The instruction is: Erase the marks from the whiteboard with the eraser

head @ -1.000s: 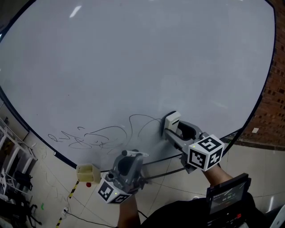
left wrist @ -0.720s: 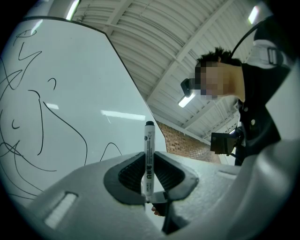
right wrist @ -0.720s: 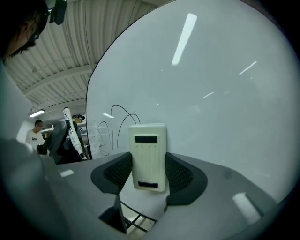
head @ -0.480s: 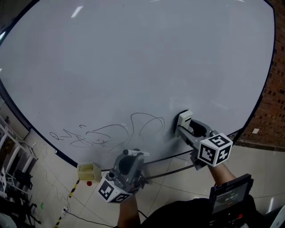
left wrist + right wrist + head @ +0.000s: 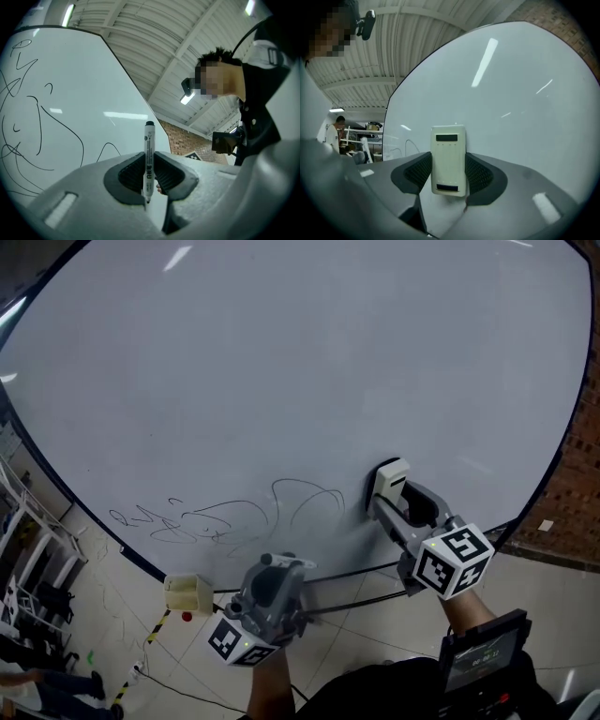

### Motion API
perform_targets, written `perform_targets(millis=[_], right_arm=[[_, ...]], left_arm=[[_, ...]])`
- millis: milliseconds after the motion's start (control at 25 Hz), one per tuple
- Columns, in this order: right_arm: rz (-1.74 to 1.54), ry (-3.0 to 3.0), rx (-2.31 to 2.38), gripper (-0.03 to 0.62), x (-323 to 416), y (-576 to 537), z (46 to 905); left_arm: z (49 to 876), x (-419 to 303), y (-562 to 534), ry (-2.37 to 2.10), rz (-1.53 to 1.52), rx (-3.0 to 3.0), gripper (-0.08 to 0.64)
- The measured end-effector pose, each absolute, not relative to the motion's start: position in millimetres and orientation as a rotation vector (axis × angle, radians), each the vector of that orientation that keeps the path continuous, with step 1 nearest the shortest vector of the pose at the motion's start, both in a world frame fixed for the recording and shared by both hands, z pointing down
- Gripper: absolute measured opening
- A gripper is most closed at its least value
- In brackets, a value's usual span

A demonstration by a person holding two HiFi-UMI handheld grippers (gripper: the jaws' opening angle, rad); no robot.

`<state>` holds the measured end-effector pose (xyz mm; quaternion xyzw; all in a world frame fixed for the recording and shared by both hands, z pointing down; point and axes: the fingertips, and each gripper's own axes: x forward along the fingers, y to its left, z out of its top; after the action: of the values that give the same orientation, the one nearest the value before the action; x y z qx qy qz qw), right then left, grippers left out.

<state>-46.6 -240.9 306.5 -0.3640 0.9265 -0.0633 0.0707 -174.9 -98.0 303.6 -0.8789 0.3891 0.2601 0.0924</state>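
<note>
The whiteboard (image 5: 300, 362) fills most of the head view, with black scribbled marks (image 5: 225, 517) near its lower edge. My right gripper (image 5: 386, 491) is shut on a cream eraser (image 5: 386, 479), which rests against the board just right of the marks. In the right gripper view the eraser (image 5: 448, 159) stands between the pads. My left gripper (image 5: 281, 564) hangs below the board's lower edge, shut on a white marker (image 5: 148, 161) with a black cap; scribbles (image 5: 28, 126) show on the board beside it.
A small cream box (image 5: 187, 593) is fixed at the board's lower frame, with a red dot under it. White racks (image 5: 28, 559) stand at the far left on the tiled floor. A brick wall (image 5: 572, 484) is at the right. A person (image 5: 335, 136) stands far off.
The right gripper slid the eraser to the right, away from the loops, then slightly up. The left gripper stayed where it was.
</note>
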Motion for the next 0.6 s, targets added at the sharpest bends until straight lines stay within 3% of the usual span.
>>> perform_targets(millis=[320,600], right_arm=[[-0.395,2.98,-1.013,0.229,-65.0,-235.2,418.3],[-0.468,3.026,-0.974,0.229,-62.2,-235.3,434.9]], left_arm=[[300.4,-144.5,-107.8,1.219,0.754,-2.602,0.057],[310.7,-134.6,-110.0,1.271,0.694,-2.588,0.057]])
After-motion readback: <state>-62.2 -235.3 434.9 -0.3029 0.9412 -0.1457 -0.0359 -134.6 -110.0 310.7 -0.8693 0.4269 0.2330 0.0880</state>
